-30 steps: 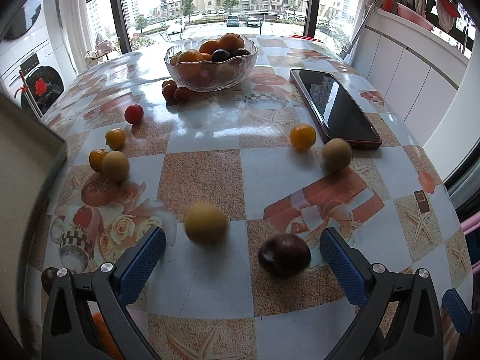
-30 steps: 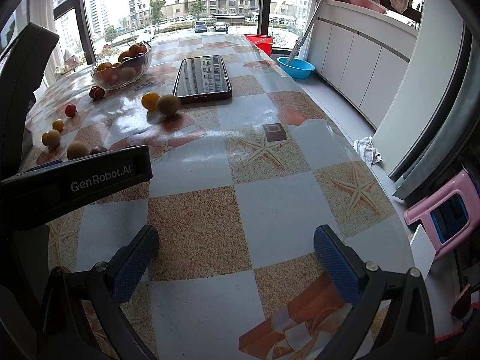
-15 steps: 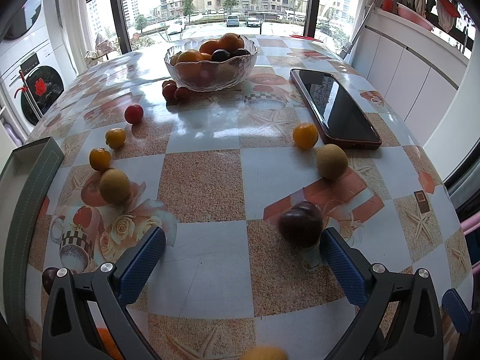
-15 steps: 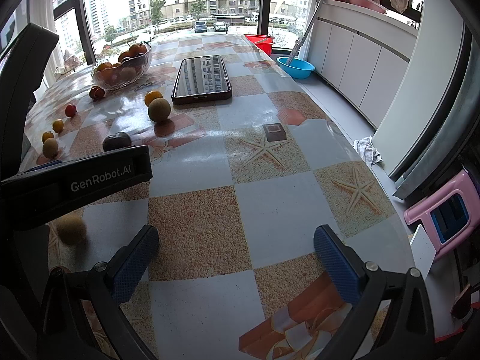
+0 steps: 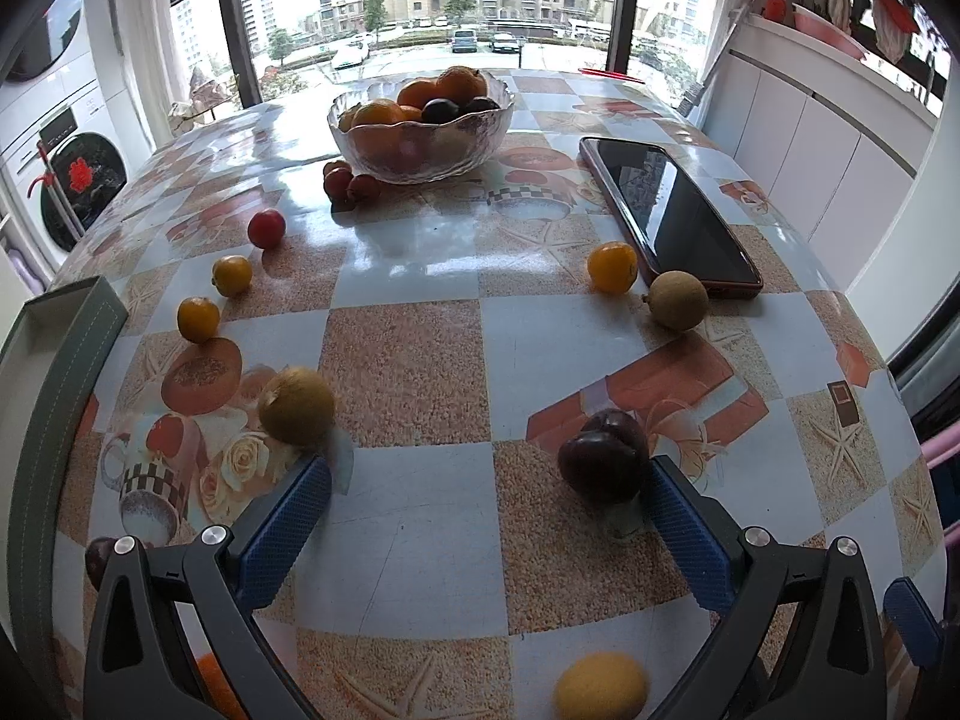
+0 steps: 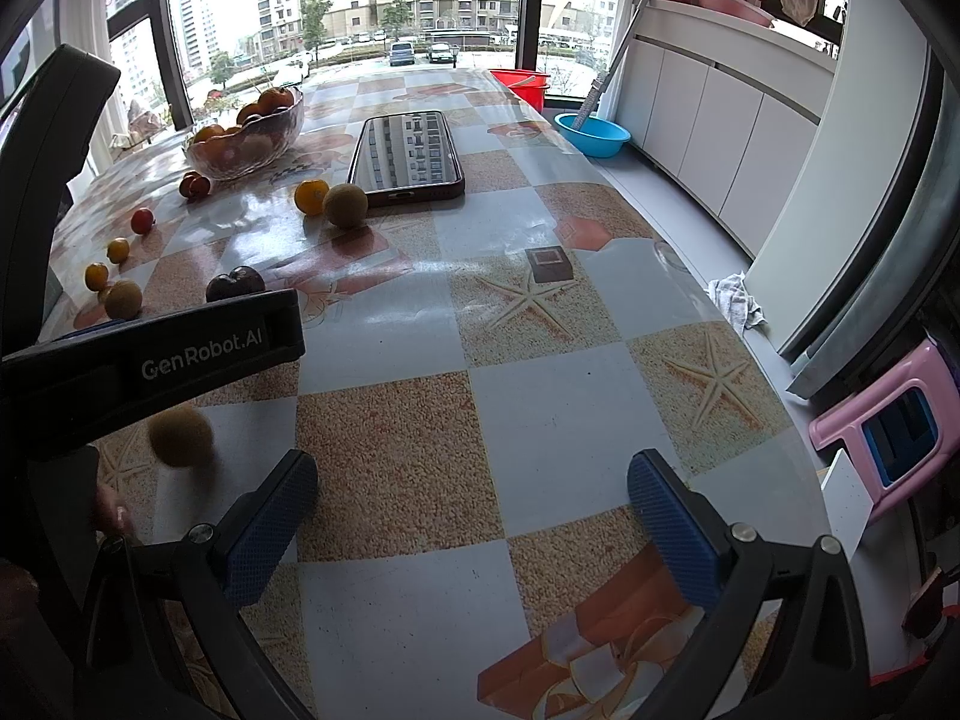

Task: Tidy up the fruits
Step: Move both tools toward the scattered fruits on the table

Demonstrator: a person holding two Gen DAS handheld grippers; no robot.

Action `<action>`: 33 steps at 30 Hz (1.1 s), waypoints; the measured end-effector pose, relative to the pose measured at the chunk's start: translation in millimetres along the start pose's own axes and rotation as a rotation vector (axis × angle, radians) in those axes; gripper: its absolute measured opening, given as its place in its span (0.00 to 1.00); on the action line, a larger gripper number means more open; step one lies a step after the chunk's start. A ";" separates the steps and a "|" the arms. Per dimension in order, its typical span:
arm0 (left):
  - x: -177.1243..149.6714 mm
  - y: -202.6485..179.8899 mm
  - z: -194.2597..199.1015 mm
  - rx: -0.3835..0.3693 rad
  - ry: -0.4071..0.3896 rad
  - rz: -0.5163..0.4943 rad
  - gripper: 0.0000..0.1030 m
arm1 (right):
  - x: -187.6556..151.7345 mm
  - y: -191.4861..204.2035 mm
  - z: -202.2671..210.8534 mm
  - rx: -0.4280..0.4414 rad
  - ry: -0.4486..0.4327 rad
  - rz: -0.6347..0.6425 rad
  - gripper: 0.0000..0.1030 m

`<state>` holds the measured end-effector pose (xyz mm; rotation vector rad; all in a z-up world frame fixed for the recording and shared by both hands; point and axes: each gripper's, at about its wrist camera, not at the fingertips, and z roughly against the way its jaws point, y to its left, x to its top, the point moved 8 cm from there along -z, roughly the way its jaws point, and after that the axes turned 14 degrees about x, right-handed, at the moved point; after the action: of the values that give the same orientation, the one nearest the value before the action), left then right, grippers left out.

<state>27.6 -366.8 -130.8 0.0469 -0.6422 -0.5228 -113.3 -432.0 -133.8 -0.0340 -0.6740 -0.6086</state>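
Observation:
Loose fruits lie scattered on the tiled table. A dark plum (image 5: 606, 456) rests against my left gripper's (image 5: 486, 498) right fingertip; the jaws are open and empty. A yellow-brown fruit (image 5: 297, 405) lies by its left finger, and another yellow fruit (image 5: 600, 687) lies under the gripper. A glass bowl (image 5: 420, 144) of oranges and plums stands at the far end. My right gripper (image 6: 474, 510) is open and empty over bare table; a blurred brown fruit (image 6: 180, 437) lies left of it.
A phone (image 5: 666, 216) lies at the right with an orange (image 5: 612, 266) and a brown fruit (image 5: 678, 300) beside it. Small red and orange fruits (image 5: 231, 275) lie at the left. A grey tray (image 5: 66, 324) sits at the table's left edge.
The yellow-brown fruit rolled toward me and under the left gripper. The dark plum rolled right and now rests against the right fingertip. The large object at the left went out of view, uncovering the tray.

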 end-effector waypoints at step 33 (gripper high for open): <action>-81.4 169.5 45.3 -0.025 -0.066 0.053 1.00 | 15.1 109.5 -31.8 0.258 0.111 0.157 0.92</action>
<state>22.5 -175.0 -105.9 -0.0108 -0.6999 -0.4831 -26.7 -356.4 -132.1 0.1848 -0.6311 -0.3667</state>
